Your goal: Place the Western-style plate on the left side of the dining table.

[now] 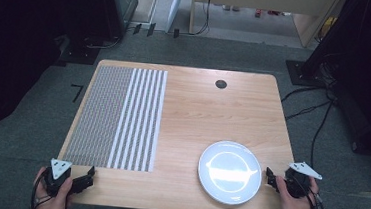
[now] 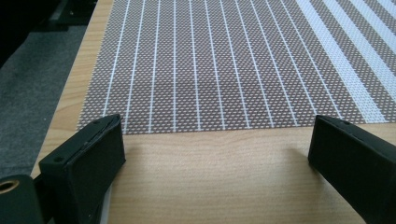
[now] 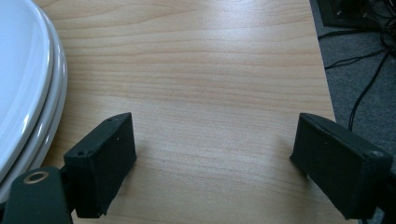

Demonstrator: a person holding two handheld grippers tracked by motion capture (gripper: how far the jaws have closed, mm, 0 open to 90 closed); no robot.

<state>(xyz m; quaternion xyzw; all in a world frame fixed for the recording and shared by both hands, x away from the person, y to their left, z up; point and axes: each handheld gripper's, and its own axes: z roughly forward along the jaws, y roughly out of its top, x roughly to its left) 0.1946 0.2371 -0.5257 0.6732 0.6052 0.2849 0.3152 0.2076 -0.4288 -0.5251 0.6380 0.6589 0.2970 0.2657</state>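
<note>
Left gripper (image 1: 89,176) is sitting at the near left corner of the table (image 1: 198,110), held in the person's left hand (image 1: 53,197). Its jaws are standing wide apart with nothing between them, only bare wood under the gap in the left gripper view (image 2: 217,158). Right gripper (image 1: 269,175) is sitting at the near right edge, in the right hand (image 1: 293,206), jaws also spread wide and gripping nothing; bare wood is showing between them in the right gripper view (image 3: 212,158).

Mat (image 1: 117,116) is lying flat on the left half of the table, brown weave with thin white lines, broad white stripes along its right side. Its near edge is lying just ahead of the left jaws (image 2: 210,70), not touching them. A strip of wood is separating mat and jaws.

Plate (image 1: 230,172) is sitting on the near right part of the table, white, empty, glare on it. It is lying just beside the right gripper, on that gripper's left; the rim is curving along the left edge of the right gripper view (image 3: 28,84), close to the left jaw, contact not clear. The rim there is looking layered, possibly stacked plates, cannot tell.

Mat and plate are well apart, open wood between them. A small dark round hole (image 1: 220,84) is sitting near the far edge. Cables (image 1: 322,125) are trailing on the grey floor right of the table. Nothing is blocking either gripper from mat or plate.
</note>
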